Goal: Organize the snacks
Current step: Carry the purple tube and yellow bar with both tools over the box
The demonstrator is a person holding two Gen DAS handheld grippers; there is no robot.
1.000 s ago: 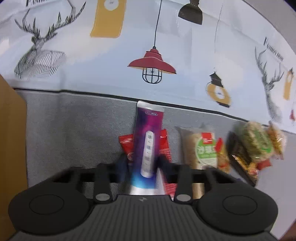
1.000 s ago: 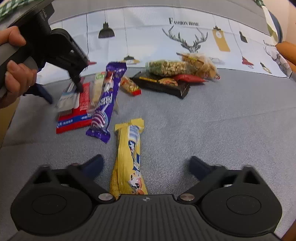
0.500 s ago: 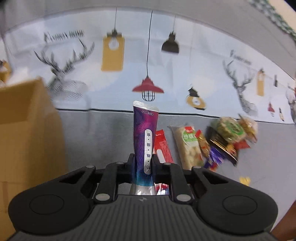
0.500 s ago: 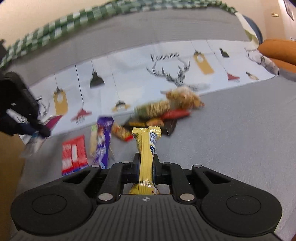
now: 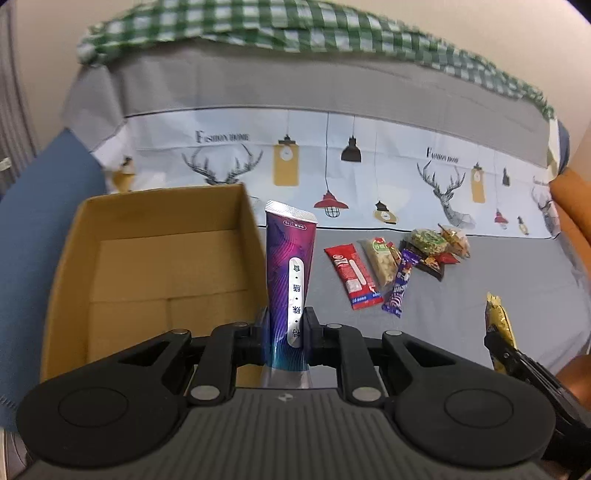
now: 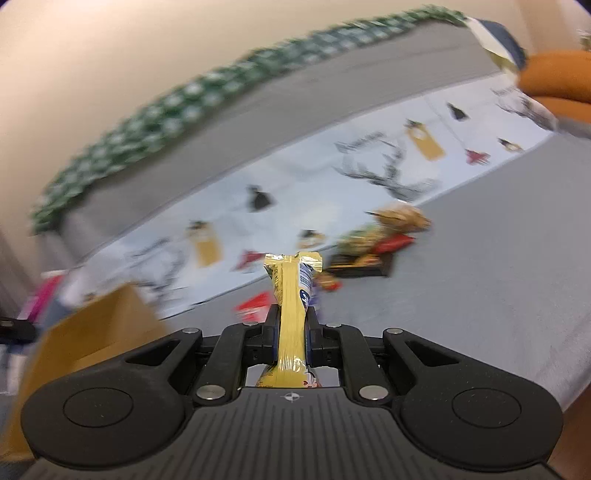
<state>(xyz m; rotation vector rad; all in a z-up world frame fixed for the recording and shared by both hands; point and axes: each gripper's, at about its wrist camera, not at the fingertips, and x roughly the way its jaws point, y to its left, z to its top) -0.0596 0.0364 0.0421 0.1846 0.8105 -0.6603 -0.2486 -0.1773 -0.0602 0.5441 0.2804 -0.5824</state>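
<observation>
Fingers of the left hand-held gripper (image 5: pixel 287 330) pinched the lower part of a purple snack pouch (image 5: pixel 290 275), which stood upright at the centre of the left wrist view with its crimped top edge uppermost. Just left of the pouch, filling the left half of that frame, sat an open cardboard box (image 5: pixel 74 251), its bare brown floor visible and its right wall close beside the pouch. To the right of the pouch, on the grey sofa seat (image 5: pixel 461 314), lay a red packet (image 5: pixel 352 275), a pale nut packet (image 5: pixel 380 260) touching its right side, and a purple candy bar (image 5: pixel 400 282) slanted against that one. Further to the upper right a green-labelled bag (image 5: pixel 428 240) and a clear bag of golden snacks (image 5: pixel 455 236) rested on a dark tray (image 5: pixel 432 267). Behind them, across the upper frame, hung a white cloth printed with deer and lamps (image 5: pixel 388 162), with green checked fabric (image 5: pixel 295 26) above it. At the right edge of that view the right hand-held gripper (image 5: pixel 508 356) showed only in part, carrying a yellow snack bar (image 5: pixel 499 321). In the right wrist view, the right hand-held gripper (image 6: pixel 291 338) was pressed onto the yellow snack bar (image 6: pixel 292 317), held upright at frame centre. The background there was blurred; the cardboard box (image 6: pixel 92 332) showed at lower left and the pile of snacks (image 6: pixel 380 240) lay right of centre.
</observation>
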